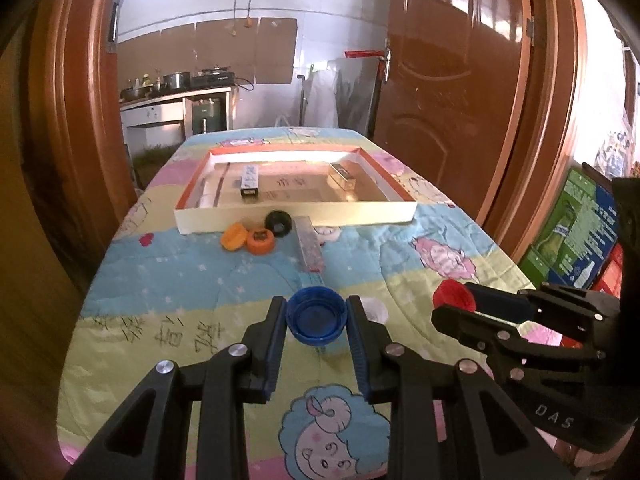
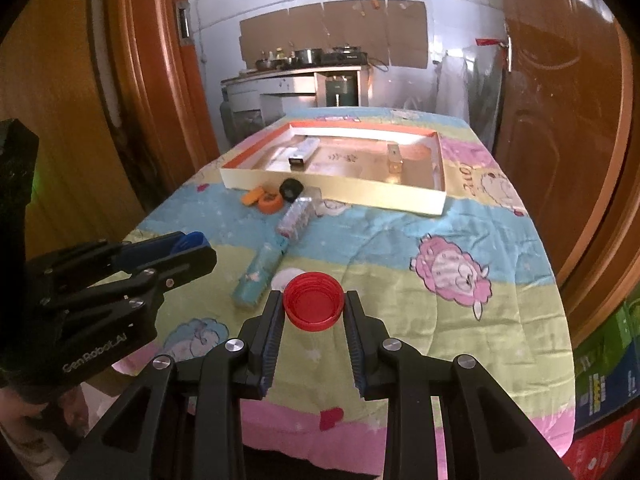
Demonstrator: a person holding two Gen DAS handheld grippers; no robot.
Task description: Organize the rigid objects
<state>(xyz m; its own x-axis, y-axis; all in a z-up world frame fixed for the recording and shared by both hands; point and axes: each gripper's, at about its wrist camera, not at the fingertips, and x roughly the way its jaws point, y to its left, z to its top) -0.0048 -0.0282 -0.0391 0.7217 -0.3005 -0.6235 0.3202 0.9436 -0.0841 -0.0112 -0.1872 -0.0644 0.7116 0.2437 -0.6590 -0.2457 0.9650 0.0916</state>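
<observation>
Both grippers loaded, side by side above the near end of the table [image 1: 168,280]. Left gripper [image 1: 316,316] pinches a blue cap [image 1: 316,322], hollow side up; right gripper [image 2: 314,308] pinches a red cap [image 2: 314,306] likewise. The shallow box [image 1: 296,218] lies straight ahead at the far end, long side across the approach; neither hand is clearly nearer.

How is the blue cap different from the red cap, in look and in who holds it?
The blue cap is blue and sits clamped in the left gripper; the red cap is red and sits clamped in the right gripper. The blue cap looks slightly wider. Both are ribbed screw caps, held hollow side toward the camera.
</observation>
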